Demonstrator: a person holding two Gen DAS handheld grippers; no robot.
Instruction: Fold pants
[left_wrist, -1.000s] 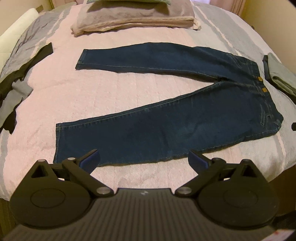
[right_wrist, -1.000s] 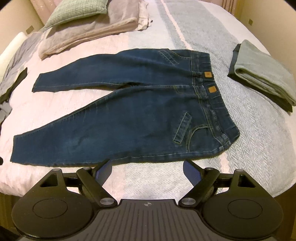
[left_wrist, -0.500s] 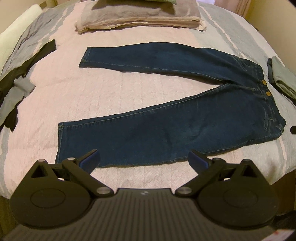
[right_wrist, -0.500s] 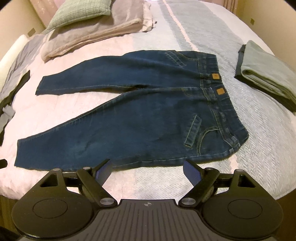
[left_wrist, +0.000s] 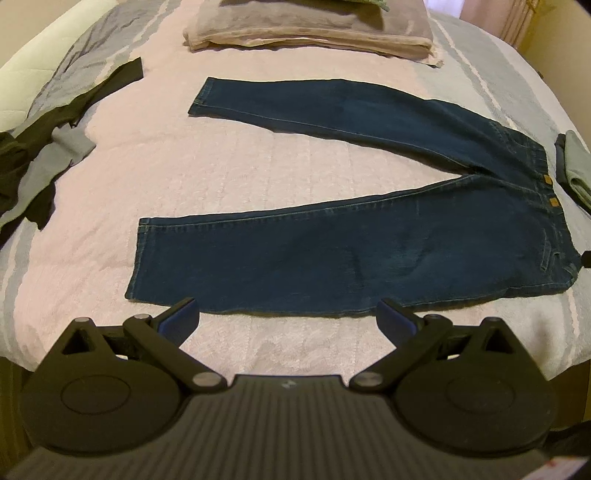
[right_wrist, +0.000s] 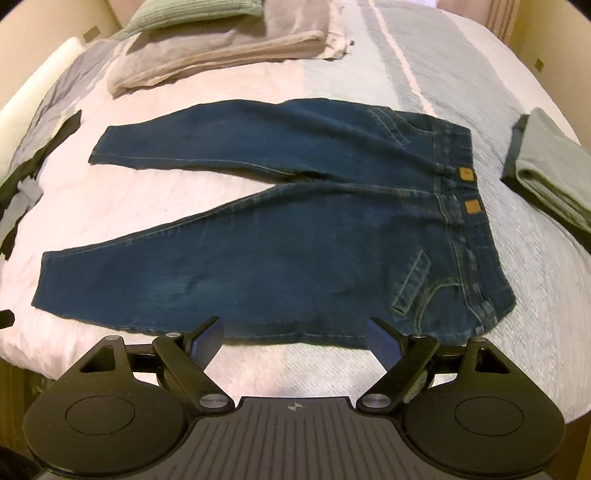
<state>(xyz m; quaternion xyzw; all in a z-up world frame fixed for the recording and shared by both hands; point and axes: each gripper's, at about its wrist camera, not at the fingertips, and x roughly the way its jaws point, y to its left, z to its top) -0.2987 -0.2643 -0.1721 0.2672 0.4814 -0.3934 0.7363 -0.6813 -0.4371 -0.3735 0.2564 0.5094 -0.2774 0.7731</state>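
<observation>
Dark blue jeans (left_wrist: 332, 254) lie flat on the bed, legs spread in a V toward the left, waistband at the right. The same jeans (right_wrist: 280, 258) fill the middle of the right wrist view, with two tan patches on the waistband. My left gripper (left_wrist: 288, 317) hovers open just in front of the near leg's lower edge, close to the hem end. Open as well, my right gripper (right_wrist: 295, 338) sits over the near edge of the jeans, around the thigh and seat. Neither holds anything.
Folded blankets and a cushion (left_wrist: 310, 26) are stacked at the far end of the bed. Black and grey garments (left_wrist: 37, 155) lie crumpled at the left. A folded grey-green garment (right_wrist: 550, 170) rests to the right of the waistband. The bed's near edge (right_wrist: 295, 373) runs below the jeans.
Both grippers have moved forward, closer to the near edge of the jeans, which now look larger. The left view has shifted leftward toward the hem. The jeans have not moved.
</observation>
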